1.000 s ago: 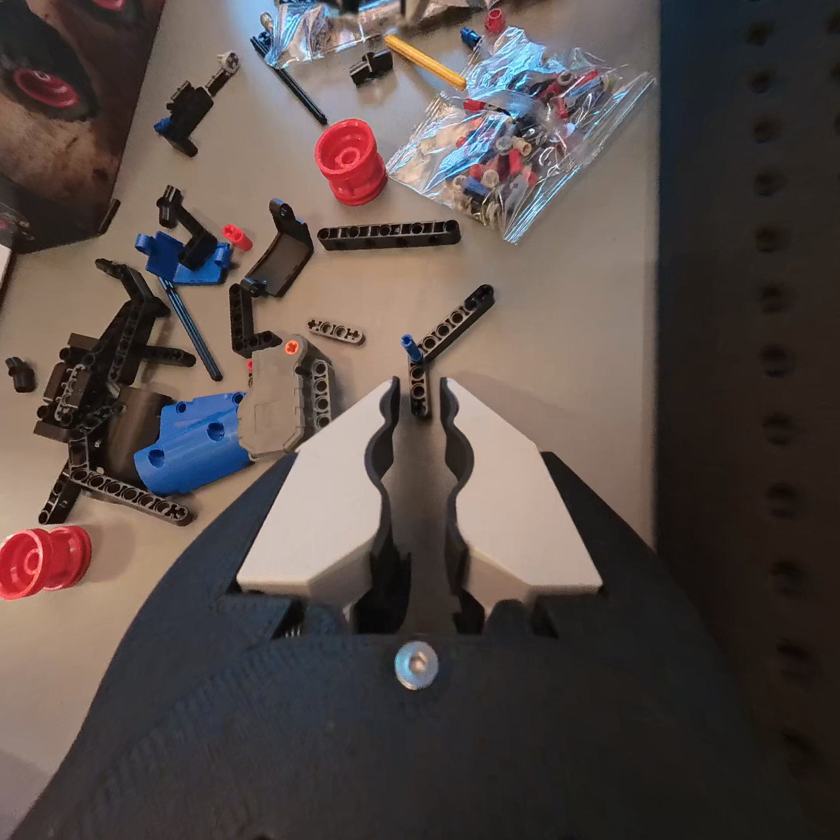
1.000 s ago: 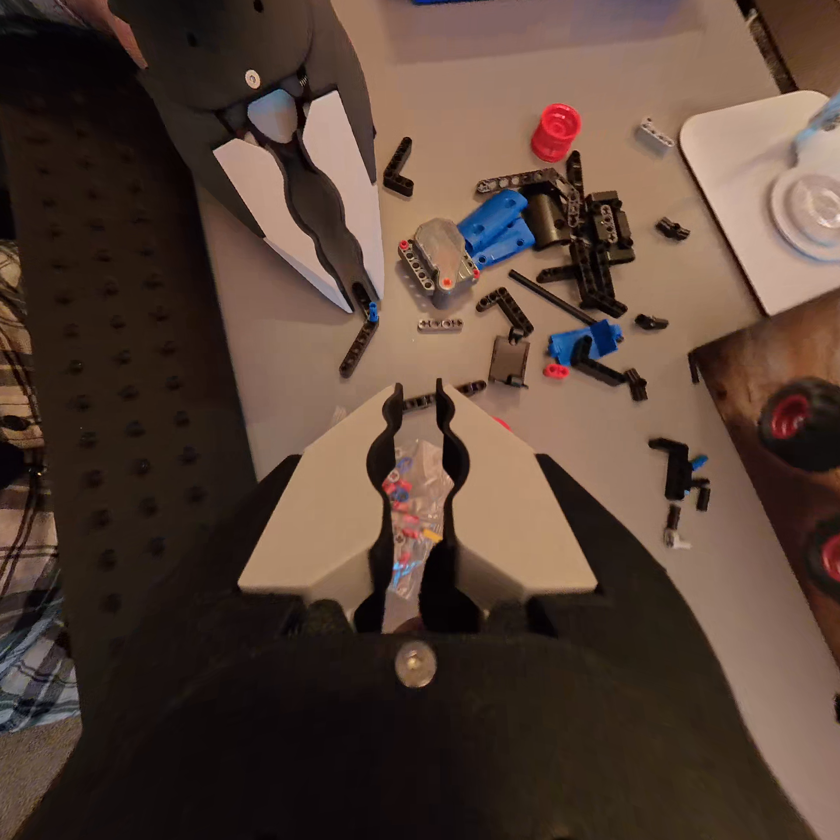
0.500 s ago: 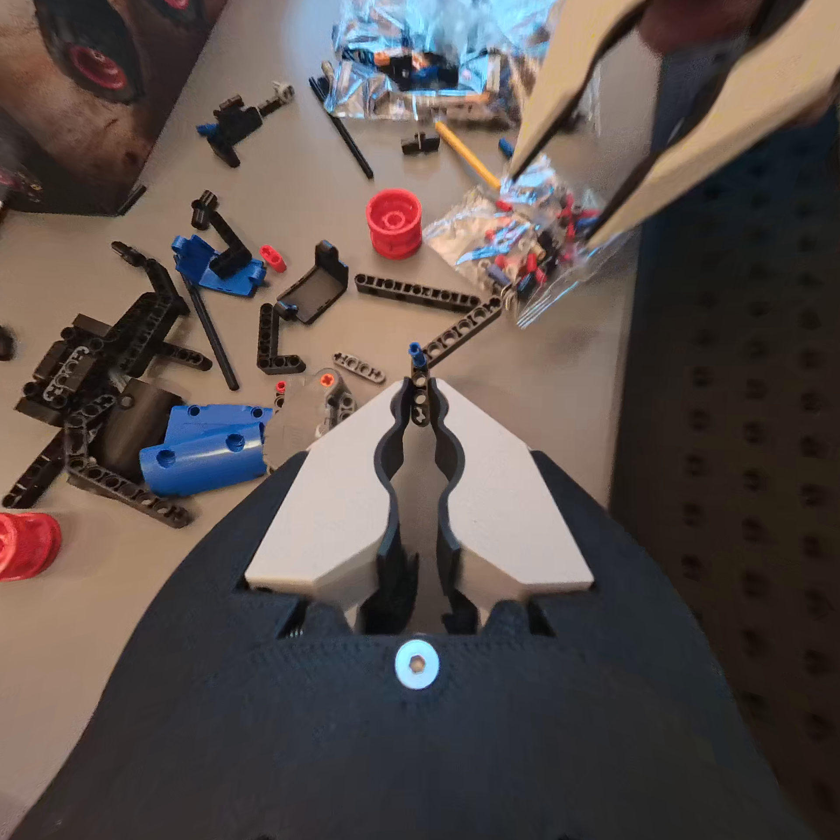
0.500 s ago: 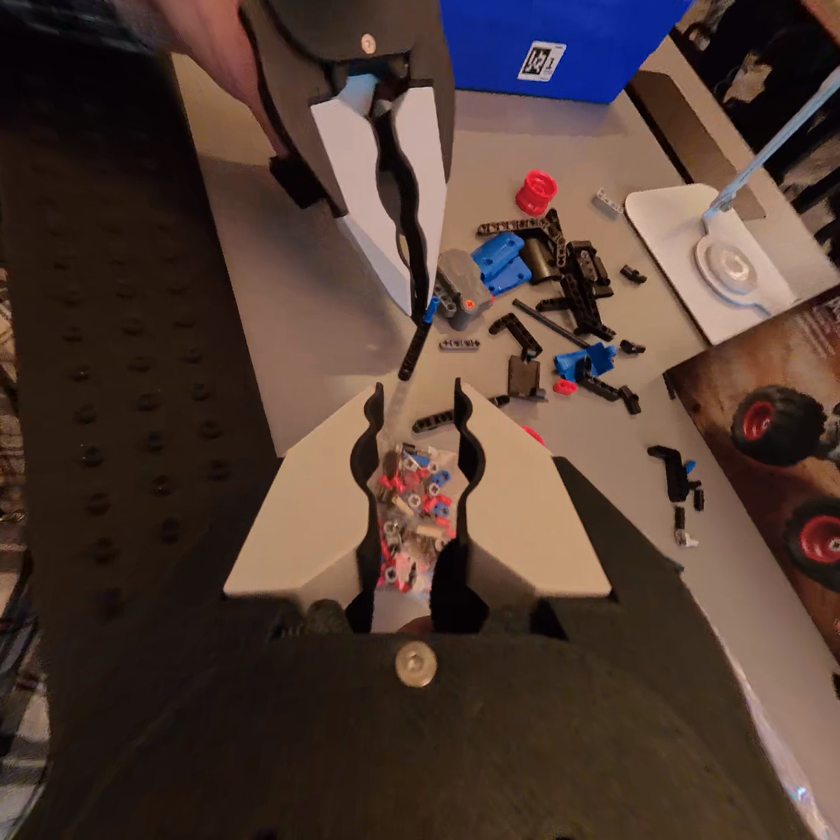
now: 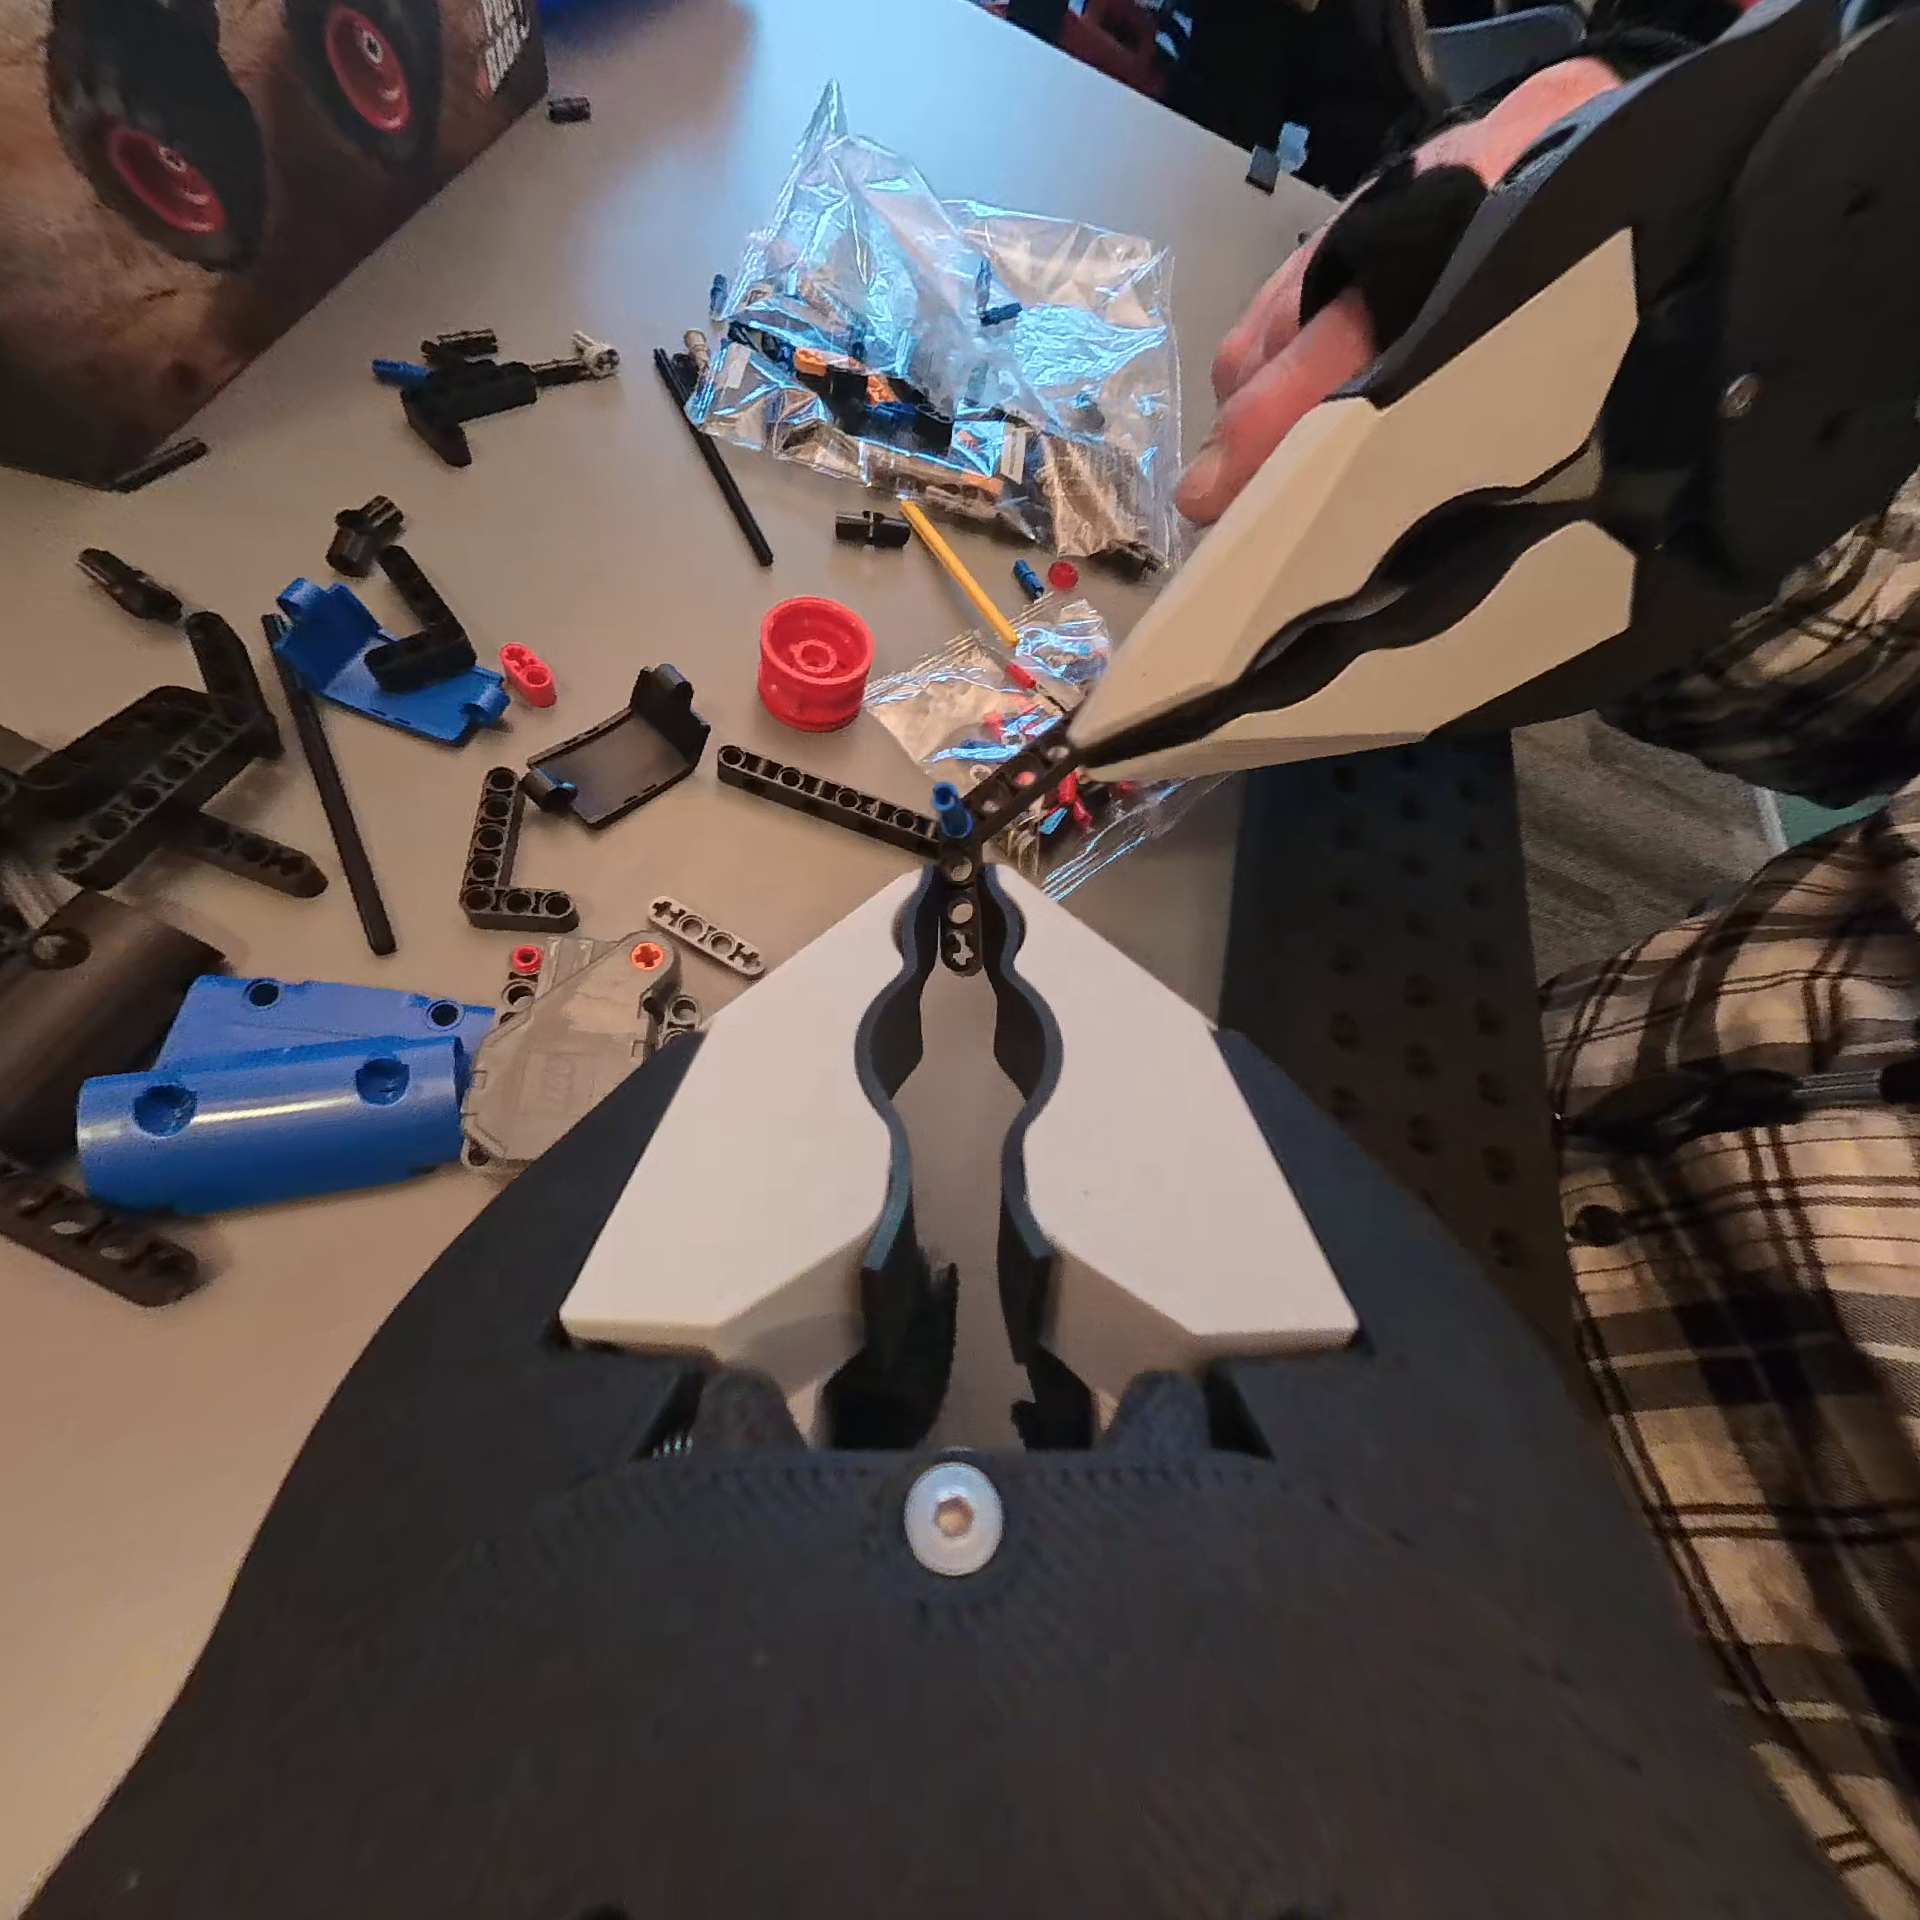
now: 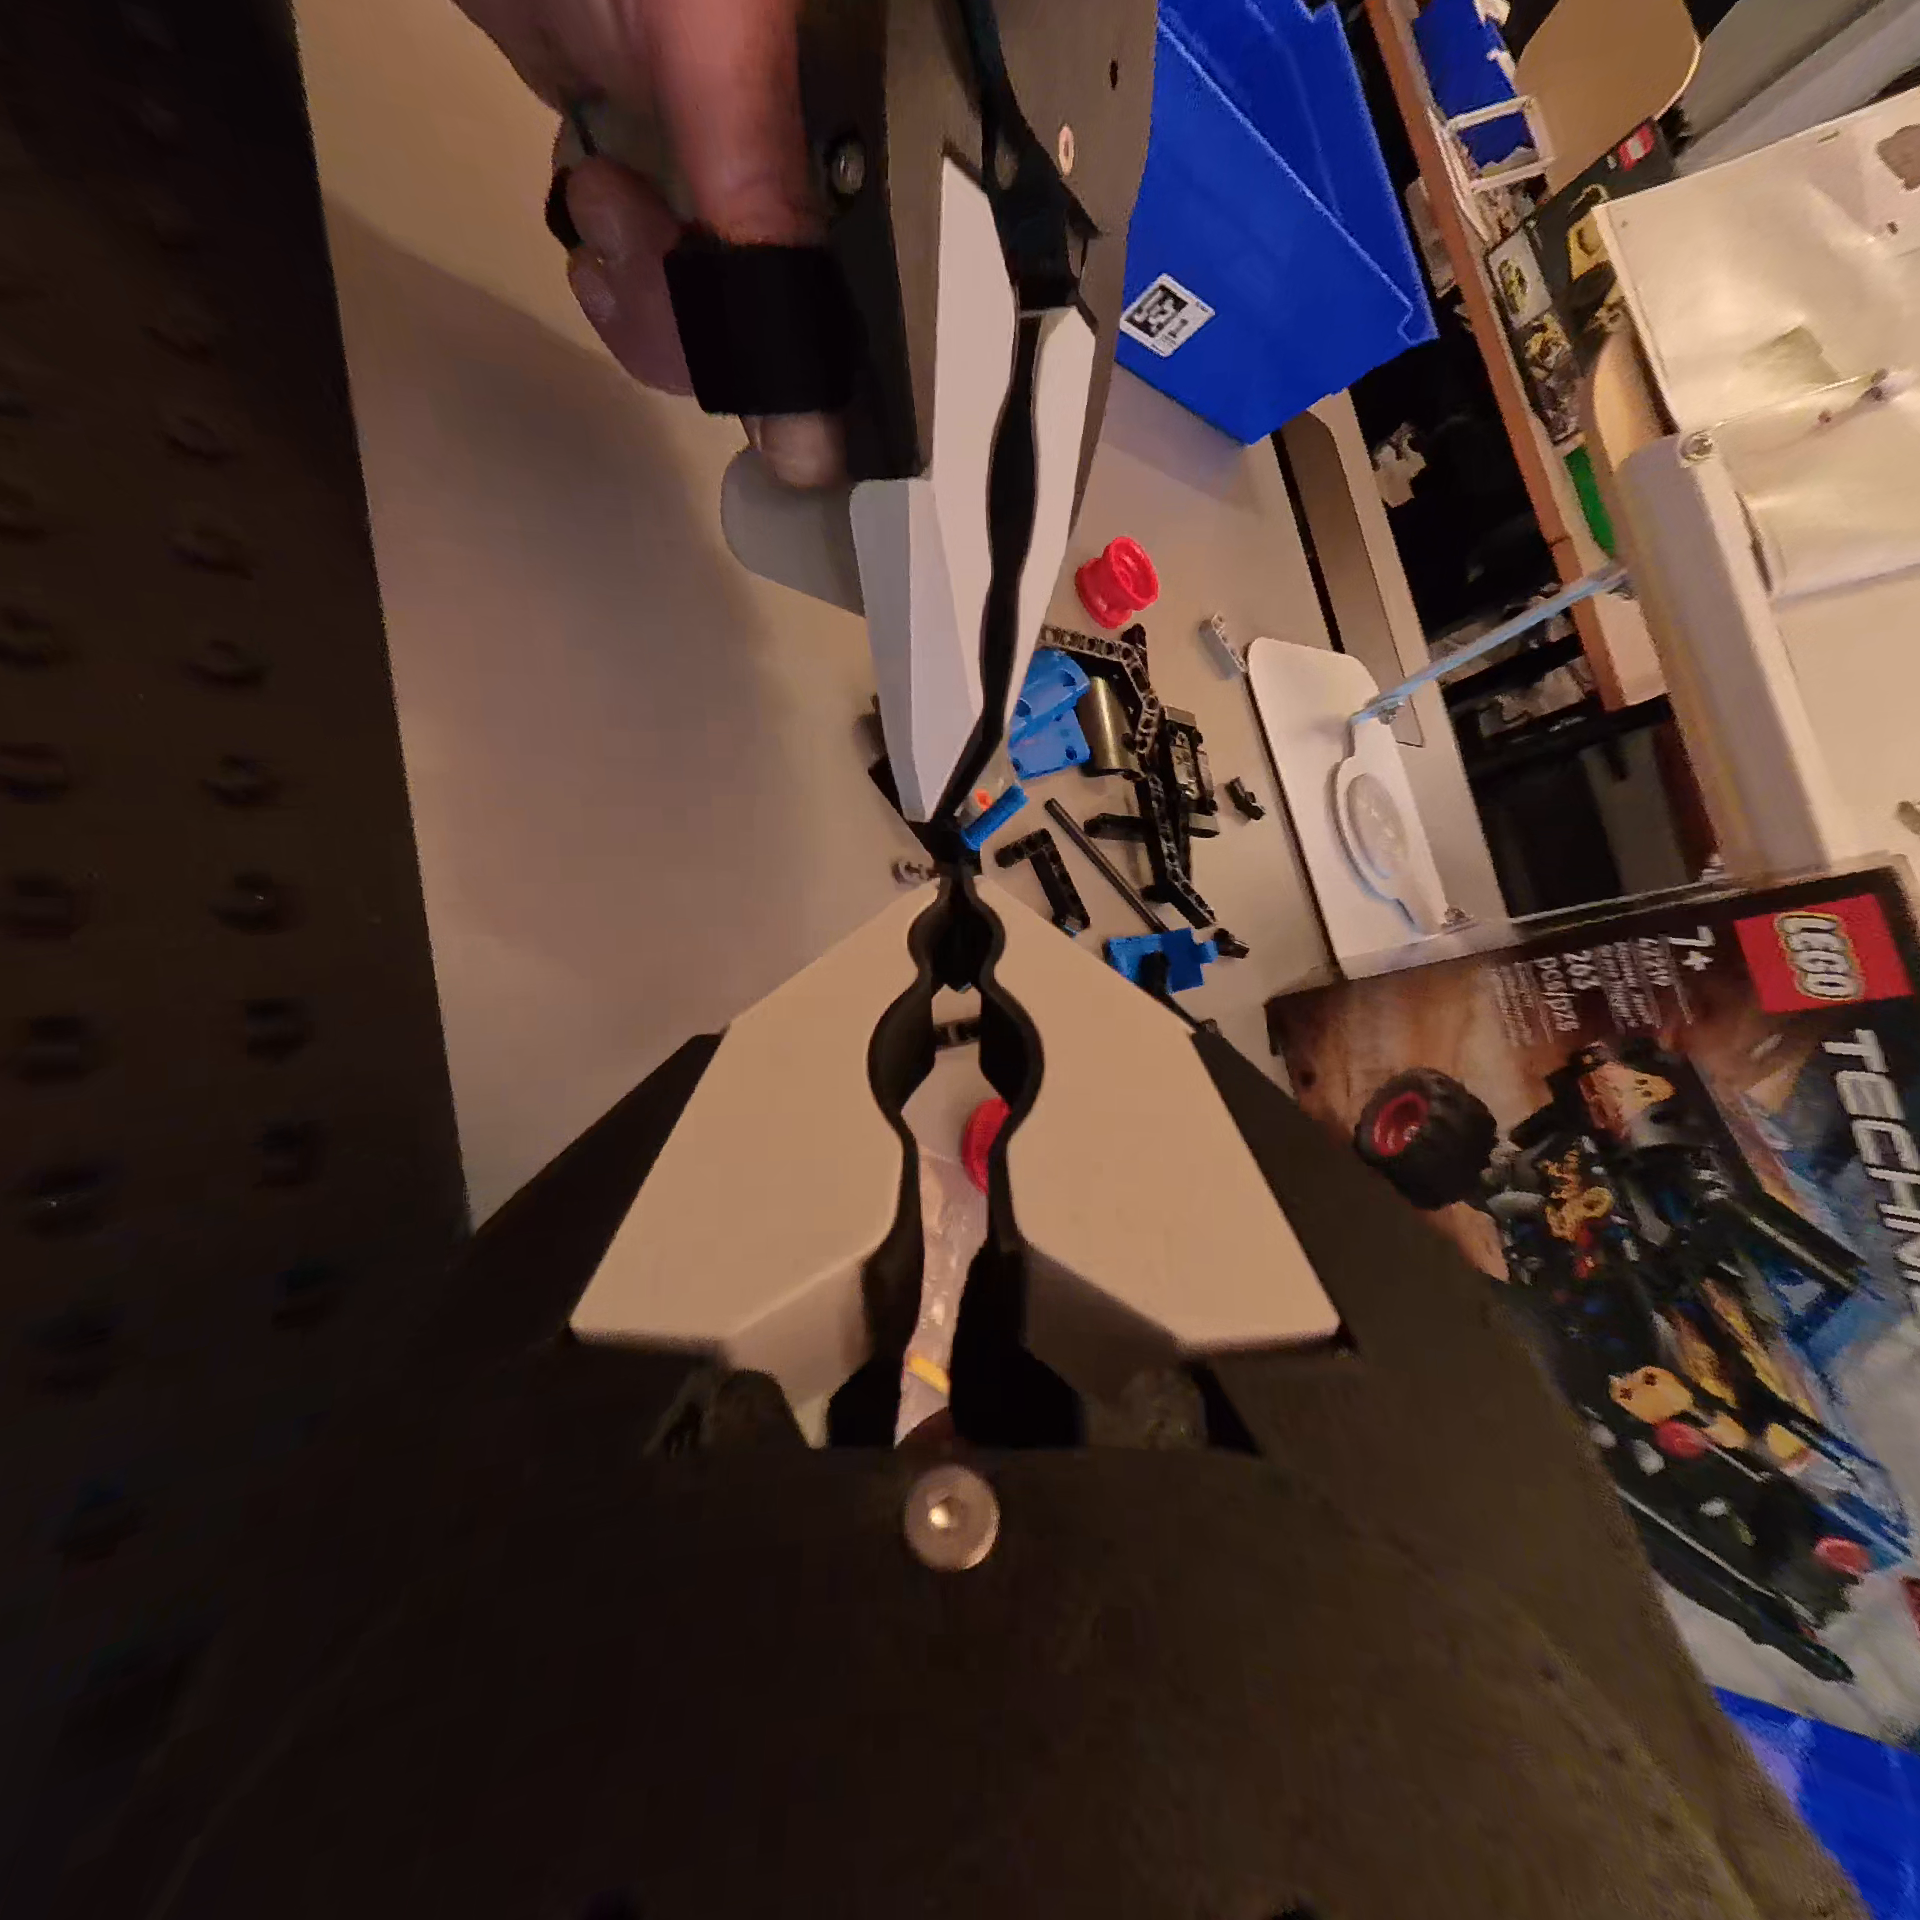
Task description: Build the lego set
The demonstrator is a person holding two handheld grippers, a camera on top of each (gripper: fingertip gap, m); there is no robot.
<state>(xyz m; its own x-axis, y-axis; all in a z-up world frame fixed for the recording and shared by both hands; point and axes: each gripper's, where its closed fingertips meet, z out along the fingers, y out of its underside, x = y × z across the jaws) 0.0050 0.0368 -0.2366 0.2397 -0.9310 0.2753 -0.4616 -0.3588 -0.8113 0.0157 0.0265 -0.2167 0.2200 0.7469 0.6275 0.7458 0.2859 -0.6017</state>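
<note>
A black angled beam (image 5: 1023,774) with a blue pin (image 5: 948,805) at its bend is held above the grey table (image 5: 623,208). My left gripper (image 5: 958,894) is shut on the beam's lower arm. My right gripper (image 5: 1075,743) comes in from the upper right and is shut on the end of the other arm. In the right wrist view my right gripper (image 6: 956,904) meets the left gripper (image 6: 940,821) tip to tip. The beam (image 6: 948,862) shows there only as a dark sliver between the tips.
Loose parts lie on the table at the left: a red wheel hub (image 5: 812,662), a straight black beam (image 5: 831,795), a blue panel (image 5: 270,1101), a grey motor block (image 5: 582,1029). Clear parts bags (image 5: 935,343) lie behind. The set's box (image 6: 1662,1195) and a blue bin (image 6: 1268,229) border the table. My left and right fingertips are right by each other.
My left gripper closed on the angled beam and lifted it off the table. My right gripper came across from above the parts bag and closed on the beam's other end.
</note>
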